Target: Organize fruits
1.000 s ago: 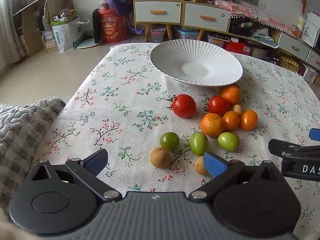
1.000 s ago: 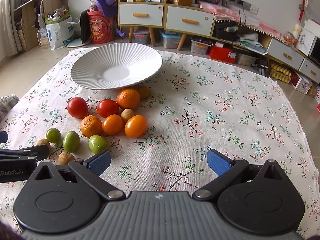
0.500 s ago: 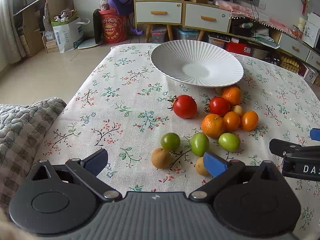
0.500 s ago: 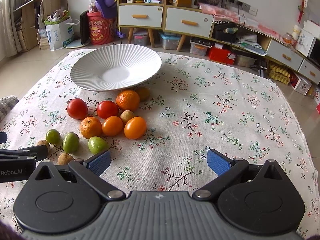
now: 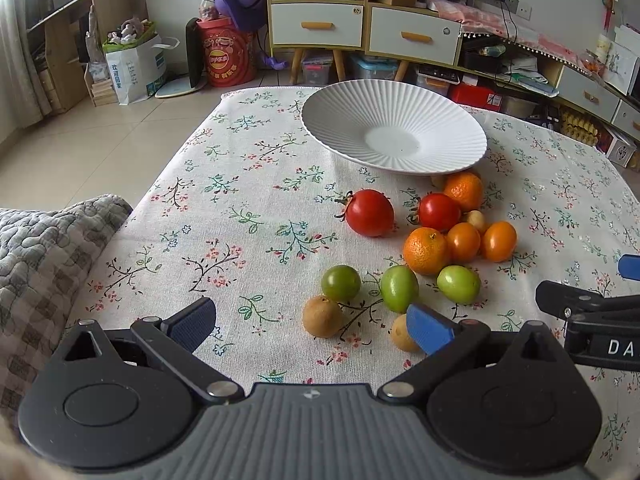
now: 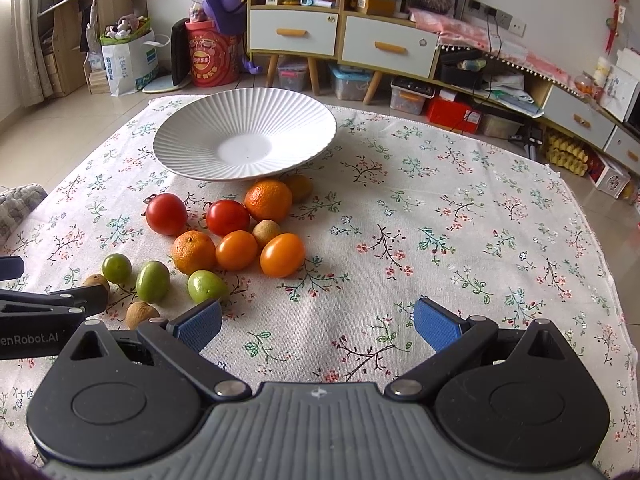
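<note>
A white ribbed plate [image 5: 460,152] [image 6: 188,156] stands empty at the far side of the floral tablecloth. In front of it lies a loose cluster of fruit: two red tomatoes [image 5: 369,213] [image 6: 166,214], mandarins [image 5: 425,251] [image 6: 193,252], orange tomatoes [image 6: 282,255], three green fruits [image 5: 399,288] [image 6: 152,281] and small brown fruits [image 5: 322,316] [image 6: 141,314]. My left gripper [image 5: 310,326] is open and empty, low over the cloth just short of the brown and green fruits. My right gripper [image 6: 318,326] is open and empty, to the right of the cluster.
A grey quilted cushion [image 5: 36,248] lies against the table's left edge. Bare cloth spreads over the table's right half [image 6: 460,232]. Beyond the table are drawer cabinets [image 6: 340,40], a red bucket [image 5: 226,56] and floor clutter.
Both grippers have barely shifted; the views have drifted slightly. No fruit has moved and both grippers stay open.
</note>
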`<action>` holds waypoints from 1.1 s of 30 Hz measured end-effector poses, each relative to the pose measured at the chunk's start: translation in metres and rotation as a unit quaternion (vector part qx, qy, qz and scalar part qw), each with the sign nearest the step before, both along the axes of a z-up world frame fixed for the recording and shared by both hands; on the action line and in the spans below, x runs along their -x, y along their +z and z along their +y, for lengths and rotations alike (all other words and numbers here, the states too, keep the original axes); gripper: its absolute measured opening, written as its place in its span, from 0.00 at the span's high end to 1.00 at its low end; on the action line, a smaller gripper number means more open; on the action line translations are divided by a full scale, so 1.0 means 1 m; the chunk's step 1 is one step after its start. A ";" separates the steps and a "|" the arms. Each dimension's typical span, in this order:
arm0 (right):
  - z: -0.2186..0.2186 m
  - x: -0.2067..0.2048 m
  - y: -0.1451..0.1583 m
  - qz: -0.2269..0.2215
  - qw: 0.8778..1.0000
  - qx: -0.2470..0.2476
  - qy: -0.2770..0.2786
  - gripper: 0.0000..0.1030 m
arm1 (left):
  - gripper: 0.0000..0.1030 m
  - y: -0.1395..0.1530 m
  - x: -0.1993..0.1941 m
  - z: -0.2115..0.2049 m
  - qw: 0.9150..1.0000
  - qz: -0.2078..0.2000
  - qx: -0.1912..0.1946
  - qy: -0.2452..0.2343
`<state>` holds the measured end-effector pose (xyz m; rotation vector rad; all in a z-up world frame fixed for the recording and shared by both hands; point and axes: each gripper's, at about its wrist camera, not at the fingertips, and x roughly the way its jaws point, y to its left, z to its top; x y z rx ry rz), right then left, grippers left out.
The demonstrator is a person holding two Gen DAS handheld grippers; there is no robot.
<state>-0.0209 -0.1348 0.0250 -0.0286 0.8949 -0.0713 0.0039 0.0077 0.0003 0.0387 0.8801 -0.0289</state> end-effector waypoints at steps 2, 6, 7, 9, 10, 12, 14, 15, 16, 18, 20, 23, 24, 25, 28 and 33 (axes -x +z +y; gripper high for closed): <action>0.000 0.000 0.001 -0.003 1.000 0.001 0.002 0.01 | 0.09 0.000 0.000 -0.001 1.000 0.000 -0.001 0.000; 0.001 0.001 0.000 -0.002 1.000 0.001 0.002 0.01 | 0.09 0.000 0.000 -0.001 1.000 0.000 -0.001 0.000; 0.001 0.001 0.000 -0.001 1.000 0.001 0.002 0.01 | 0.09 0.000 0.000 -0.001 1.000 0.000 -0.001 -0.001; 0.000 0.001 0.000 -0.001 1.000 0.001 0.002 0.01 | 0.09 0.000 0.000 -0.001 1.000 -0.001 -0.001 -0.001; 0.000 0.001 0.000 -0.002 1.000 -0.001 0.002 0.01 | 0.09 0.000 0.000 -0.001 1.000 -0.001 -0.001 -0.001; 0.000 0.001 0.001 -0.003 1.000 -0.009 0.005 0.01 | 0.09 0.000 0.000 -0.001 1.000 -0.001 0.000 -0.001; 0.001 0.000 0.001 -0.002 1.000 -0.013 0.009 0.01 | 0.09 0.000 -0.001 -0.002 1.000 -0.001 0.001 -0.002; 0.002 0.001 0.001 -0.002 1.000 -0.013 0.011 0.01 | 0.09 0.000 -0.001 -0.002 1.000 -0.001 0.001 -0.002; 0.003 0.001 0.001 -0.003 1.000 -0.011 0.012 0.01 | 0.09 0.000 -0.001 -0.002 1.000 -0.002 0.001 -0.002; 0.003 0.001 0.001 -0.003 1.000 -0.009 0.013 0.01 | 0.09 0.000 -0.001 -0.001 1.000 -0.003 0.002 -0.002; 0.003 0.001 0.001 -0.004 1.000 -0.009 0.012 0.01 | 0.09 0.000 -0.001 -0.001 1.000 -0.003 0.002 -0.002; 0.001 0.001 0.002 -0.003 1.000 -0.012 0.012 0.01 | 0.09 0.000 -0.002 0.000 1.000 -0.003 0.003 -0.005; 0.000 0.000 0.002 -0.003 1.000 -0.014 0.013 0.01 | 0.09 0.000 -0.002 0.000 1.000 -0.003 0.003 -0.007; 0.000 0.000 0.002 -0.002 1.000 -0.015 0.014 0.01 | 0.09 0.001 -0.003 0.001 1.000 -0.003 0.004 -0.009; -0.002 -0.003 0.005 0.001 1.000 -0.018 0.017 0.01 | 0.09 0.002 -0.006 0.003 1.000 -0.004 0.008 -0.021; -0.006 -0.018 0.010 0.038 0.999 -0.011 0.033 0.10 | 0.09 0.010 -0.013 0.004 0.998 -0.018 0.009 -0.054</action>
